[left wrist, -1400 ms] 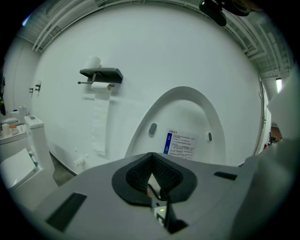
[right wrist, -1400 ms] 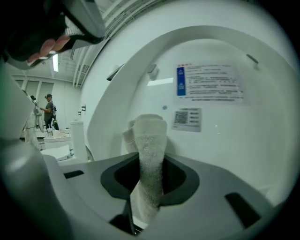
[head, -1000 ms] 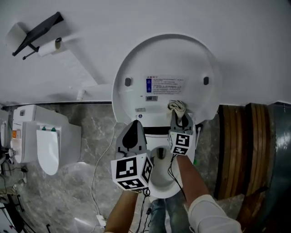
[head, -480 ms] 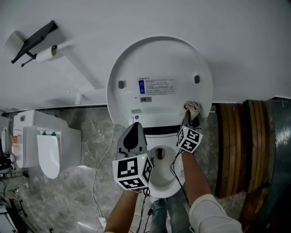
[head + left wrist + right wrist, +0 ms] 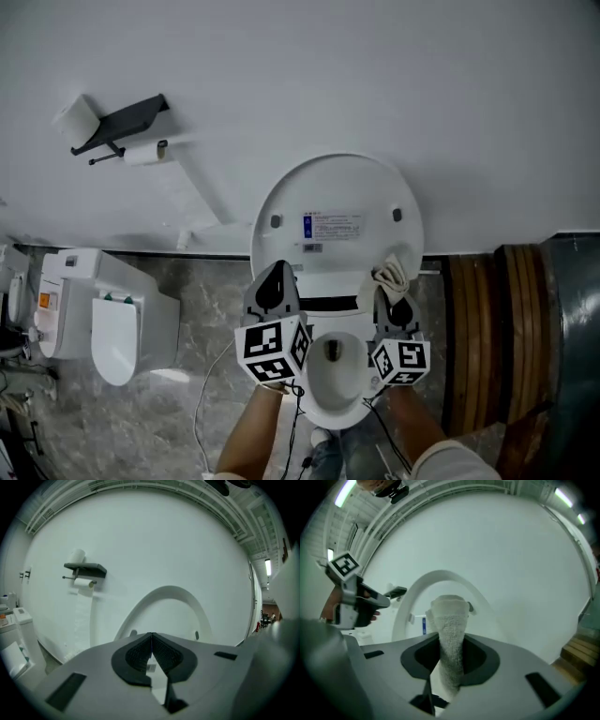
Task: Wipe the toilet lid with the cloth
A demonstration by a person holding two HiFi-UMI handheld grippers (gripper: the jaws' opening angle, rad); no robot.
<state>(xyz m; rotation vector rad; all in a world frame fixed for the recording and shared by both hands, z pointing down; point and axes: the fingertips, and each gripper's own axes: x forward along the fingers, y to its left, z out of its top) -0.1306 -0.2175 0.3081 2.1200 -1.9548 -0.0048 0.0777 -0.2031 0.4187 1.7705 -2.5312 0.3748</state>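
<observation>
your right tool (image 5: 391,298) pinches the cloth (image 5: 391,275) at the lower right of the toilet lid (image 5: 337,192); pressing hard could drag it loose. left tool (image 5: 273,284) sits closed, empty.

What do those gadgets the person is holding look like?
The left hand-held gripper and right hand-held gripper are grey with black jaw pads. Each carries a white cube with black square markers. Thin black cables trail back. The right arm wears a white sleeve.
</observation>
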